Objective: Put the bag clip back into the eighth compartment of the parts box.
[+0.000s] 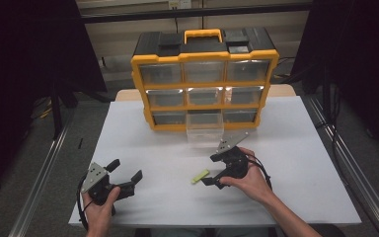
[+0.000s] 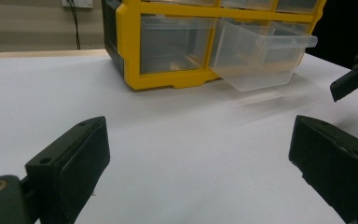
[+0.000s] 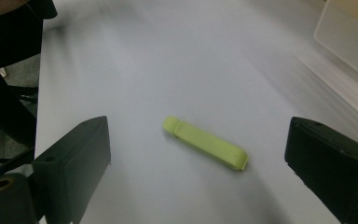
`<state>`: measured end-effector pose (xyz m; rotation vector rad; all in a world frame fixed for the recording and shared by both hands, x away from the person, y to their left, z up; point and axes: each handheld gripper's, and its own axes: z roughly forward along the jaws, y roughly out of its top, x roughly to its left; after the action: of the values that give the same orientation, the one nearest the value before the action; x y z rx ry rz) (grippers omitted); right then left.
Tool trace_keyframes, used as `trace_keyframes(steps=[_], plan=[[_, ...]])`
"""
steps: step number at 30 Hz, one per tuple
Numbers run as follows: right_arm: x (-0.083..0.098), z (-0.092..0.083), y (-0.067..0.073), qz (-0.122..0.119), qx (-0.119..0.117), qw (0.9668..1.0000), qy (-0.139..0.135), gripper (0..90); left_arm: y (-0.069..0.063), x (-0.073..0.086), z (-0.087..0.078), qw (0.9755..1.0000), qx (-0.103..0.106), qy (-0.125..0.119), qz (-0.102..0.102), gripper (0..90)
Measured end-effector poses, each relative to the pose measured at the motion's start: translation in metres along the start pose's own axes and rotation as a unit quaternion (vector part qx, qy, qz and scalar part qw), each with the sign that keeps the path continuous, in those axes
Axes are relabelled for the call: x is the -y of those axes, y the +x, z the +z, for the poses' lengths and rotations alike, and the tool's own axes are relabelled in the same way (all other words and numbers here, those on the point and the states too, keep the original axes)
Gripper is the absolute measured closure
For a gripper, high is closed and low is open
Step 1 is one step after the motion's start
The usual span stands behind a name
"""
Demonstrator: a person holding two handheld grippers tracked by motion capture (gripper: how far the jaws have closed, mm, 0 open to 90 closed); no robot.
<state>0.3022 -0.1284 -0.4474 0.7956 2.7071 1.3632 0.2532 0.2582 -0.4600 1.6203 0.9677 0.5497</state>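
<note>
Approach is judged the step in hand. In the high view, the right gripper, jaws apart, is aimed at a yellow-green clip at its nine o'clock; the left gripper is held spread, idle. In the left gripper view, a clear drawer is pulled out of the organizer at one o'clock. In the right gripper view, the clip lies between the jaws; lowering and closing are called for.

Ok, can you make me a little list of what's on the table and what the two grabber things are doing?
table: white table
box: yellow drawer organizer, standing at the back
drawer: clear drawer, bottom middle, pulled out
small thing: lime green clip, lying flat on the table
right gripper: open, jaws either side of the clip, not touching it
left gripper: open, holding nothing
</note>
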Motion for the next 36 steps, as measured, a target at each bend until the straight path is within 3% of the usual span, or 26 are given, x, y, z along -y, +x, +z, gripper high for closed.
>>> trace_keyframes(steps=[8, 12, 17, 28, 31, 32, 36], plan=[[-0.006, 0.008, -0.002, -0.008, -0.01, 0.9998, 0.018, 6.6, 0.0, 0.0, 0.0, 1.0, -0.001, -0.001, -0.002, 5.2], [-0.009, 0.014, -0.002, -0.018, -0.011, 0.9985, 0.05, 8.1, 0.0, 0.0, 0.0, 1.0, 0.001, 0.001, 0.002, 5.2], [-0.016, 0.017, -0.005, -0.034, -0.02, 0.9971, 0.065, 10.1, 0.0, 0.0, 0.0, 1.0, 0.003, -0.002, -0.001, 5.3], [-0.03, 0.026, -0.007, -0.061, -0.04, 0.9899, 0.121, 15.4, 0.0, 0.0, 0.0, 1.0, 0.0, 0.002, 0.003, 5.6], [-0.032, 0.029, -0.007, -0.069, -0.041, 0.9855, 0.15, 20.6, 0.0, 0.0, 0.0, 1.0, -0.003, 0.0, -0.001, 5.6], [-0.033, 0.03, -0.008, -0.079, -0.04, 0.9851, 0.147, 20.7, 0.0, 0.0, 0.0, 1.0, -0.003, 0.0, -0.001, 5.6], [-0.038, 0.03, -0.013, -0.08, -0.045, 0.9827, 0.161, 20.4, 0.0, 0.0, 0.0, 1.0, -0.002, 0.001, 0.0, 5.6]])
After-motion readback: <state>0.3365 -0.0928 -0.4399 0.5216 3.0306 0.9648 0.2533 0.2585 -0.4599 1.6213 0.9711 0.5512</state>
